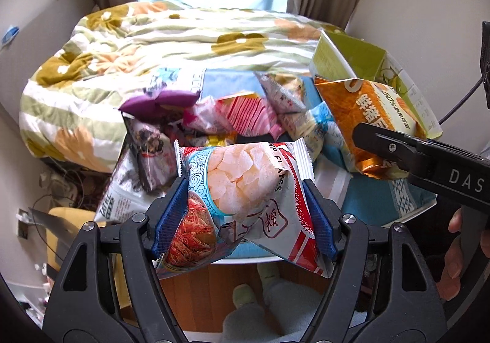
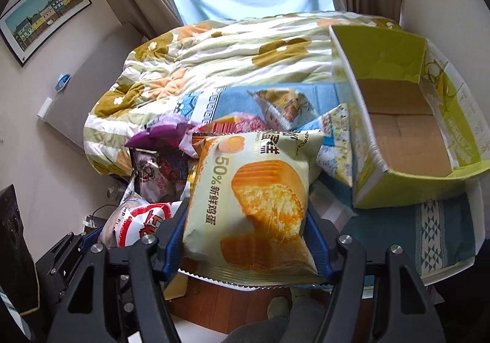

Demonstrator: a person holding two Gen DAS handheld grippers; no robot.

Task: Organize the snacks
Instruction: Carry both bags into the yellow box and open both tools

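My left gripper (image 1: 245,214) is shut on a shrimp-flakes bag (image 1: 242,190), white, red and blue, held above the table's near edge. The bag also shows in the right wrist view (image 2: 137,220) at lower left. My right gripper (image 2: 246,233) is shut on a pale egg-cake packet (image 2: 251,199) with an orange back, seen in the left wrist view (image 1: 367,122) at right. A pile of snack bags (image 1: 214,116) lies on the blue-clothed table (image 2: 441,229). An open green cardboard box (image 2: 407,128) stands at the right, with nothing in it.
A bed with a flowered quilt (image 1: 153,43) lies behind the table, below a curtained window. A framed picture (image 2: 43,15) hangs on the left wall. The wooden floor and my slippered feet (image 1: 245,294) show below the table edge.
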